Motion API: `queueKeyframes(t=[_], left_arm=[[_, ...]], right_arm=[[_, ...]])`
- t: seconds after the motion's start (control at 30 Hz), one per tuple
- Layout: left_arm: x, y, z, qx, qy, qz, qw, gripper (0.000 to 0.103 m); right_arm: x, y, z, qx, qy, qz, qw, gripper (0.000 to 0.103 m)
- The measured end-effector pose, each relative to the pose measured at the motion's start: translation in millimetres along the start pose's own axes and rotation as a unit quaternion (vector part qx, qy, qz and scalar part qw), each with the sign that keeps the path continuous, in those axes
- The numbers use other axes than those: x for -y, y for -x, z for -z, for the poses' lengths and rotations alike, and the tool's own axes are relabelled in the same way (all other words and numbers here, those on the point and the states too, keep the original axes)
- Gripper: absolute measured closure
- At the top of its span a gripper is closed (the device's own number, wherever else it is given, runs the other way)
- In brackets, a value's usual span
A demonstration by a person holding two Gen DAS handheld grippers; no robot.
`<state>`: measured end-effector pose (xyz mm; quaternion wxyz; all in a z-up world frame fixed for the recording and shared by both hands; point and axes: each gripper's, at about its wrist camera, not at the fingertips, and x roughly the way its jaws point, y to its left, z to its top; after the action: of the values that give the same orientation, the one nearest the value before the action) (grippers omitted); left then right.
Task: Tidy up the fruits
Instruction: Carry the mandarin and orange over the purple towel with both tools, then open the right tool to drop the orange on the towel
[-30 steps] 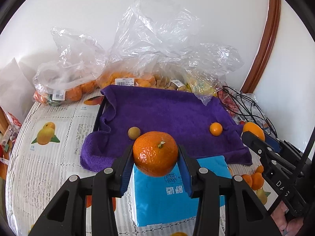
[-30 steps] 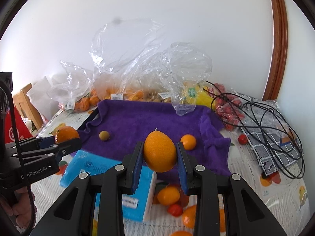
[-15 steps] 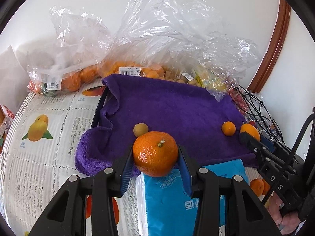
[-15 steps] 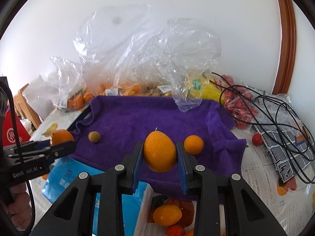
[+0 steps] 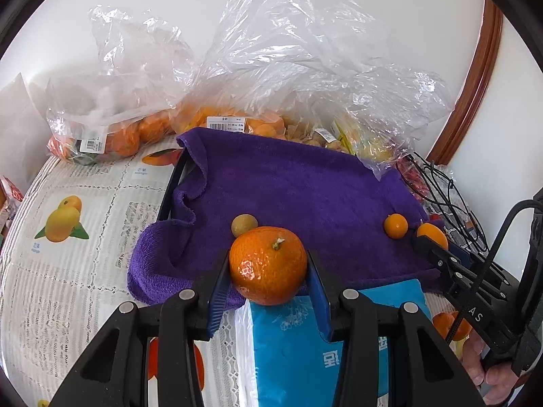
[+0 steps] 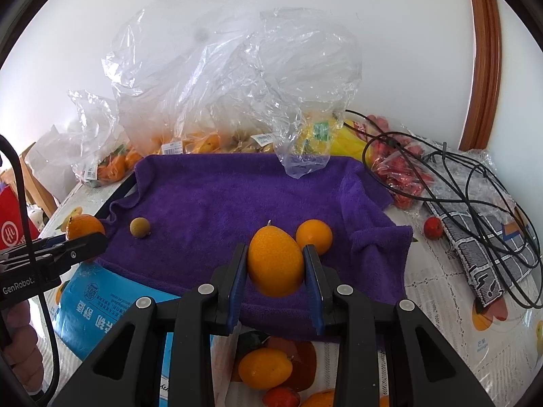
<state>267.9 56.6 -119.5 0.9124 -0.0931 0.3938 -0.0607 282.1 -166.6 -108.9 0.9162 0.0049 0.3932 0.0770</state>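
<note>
Purple towel (image 5: 305, 203) looms closer than before; left gripper (image 5: 268, 283) clamps a mandarin (image 5: 268, 264), right gripper (image 6: 275, 273) an oval orange fruit (image 6: 275, 266). Only the right view shows kumquats (image 6: 264, 368) beneath it.

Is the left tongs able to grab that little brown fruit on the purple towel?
Probably not yet: the left tongs are shut on a tangerine, though the little brown fruit lies uncovered just ahead.

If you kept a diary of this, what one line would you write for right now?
left gripper: shut on mandarin | right gripper: shut on kumquat | both above purple towel edge | towel: two small fruits
</note>
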Motion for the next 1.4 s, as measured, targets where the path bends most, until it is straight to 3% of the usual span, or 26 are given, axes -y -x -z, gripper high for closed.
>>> queueKeyframes(t=[0.97,1.4], left_arm=[[-8,-5,-2,0.006,0.02,-0.012,0.9997,0.062],[-13,-8,-2,0.002,0.033,-0.009,0.9994,0.062]], right_arm=[[16,8,-7,0.014,-0.022,0.019,0.999,0.07],[22,-8,-2,-0.034,-0.033,0.011,0.999,0.07]])
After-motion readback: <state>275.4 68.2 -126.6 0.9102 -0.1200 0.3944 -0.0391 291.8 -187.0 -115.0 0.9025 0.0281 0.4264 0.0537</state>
